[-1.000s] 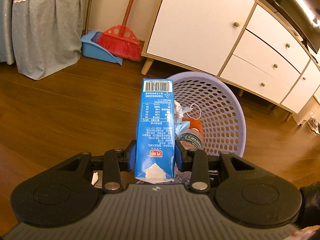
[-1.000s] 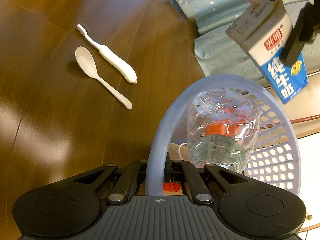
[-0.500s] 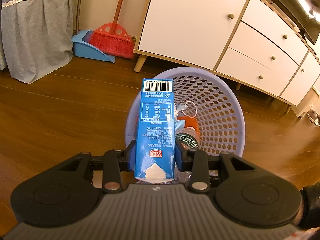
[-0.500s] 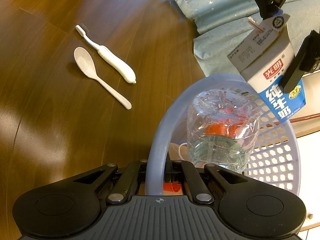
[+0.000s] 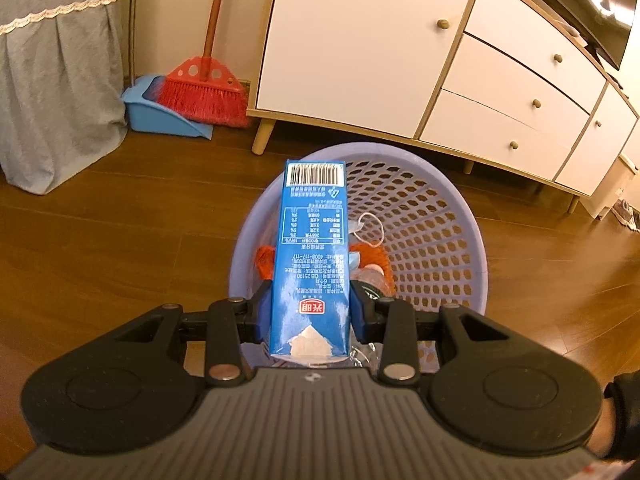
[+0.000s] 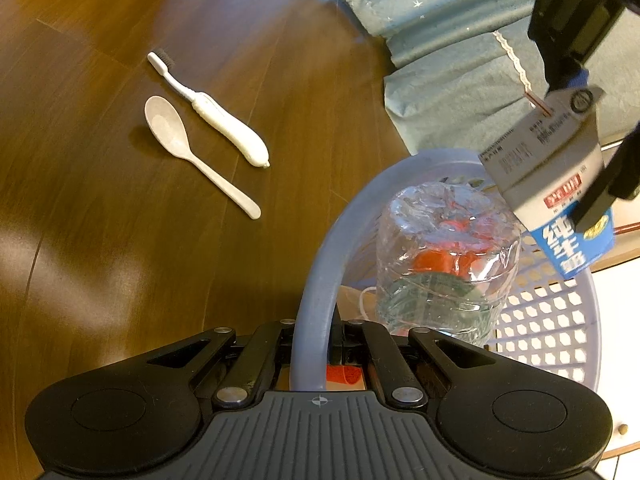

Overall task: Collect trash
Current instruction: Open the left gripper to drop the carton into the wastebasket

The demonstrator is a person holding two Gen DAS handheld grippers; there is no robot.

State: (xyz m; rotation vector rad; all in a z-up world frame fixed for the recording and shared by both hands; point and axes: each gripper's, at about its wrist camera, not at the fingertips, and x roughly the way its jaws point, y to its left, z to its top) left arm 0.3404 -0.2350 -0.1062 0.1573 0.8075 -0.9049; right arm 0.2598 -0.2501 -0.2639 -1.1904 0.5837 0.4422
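My left gripper [image 5: 310,308] is shut on a blue milk carton [image 5: 310,256], which hangs over the mouth of the lilac mesh basket [image 5: 436,216]. Inside the basket lie a clear plastic bottle [image 6: 444,264], something orange and a face mask [image 5: 368,228]. The right wrist view shows the same carton [image 6: 560,184] above the basket's far side, clamped by the left gripper's fingers [image 6: 600,196]. My right gripper [image 6: 314,344] is shut on the basket's rim [image 6: 320,280]. A white toothbrush [image 6: 216,120] and a pale spoon [image 6: 188,148] lie on the wooden floor left of the basket.
A white cabinet with drawers [image 5: 440,52] stands behind the basket. A red broom [image 5: 204,92] and blue dustpan [image 5: 160,112] lean by the wall. Grey-blue cloth [image 5: 52,68] hangs at the left. The floor is brown wood [image 5: 120,216].
The left gripper carried the carton forward and lower until it hangs over the basket's opening. The right gripper kept its hold on the rim, and the basket stayed still.
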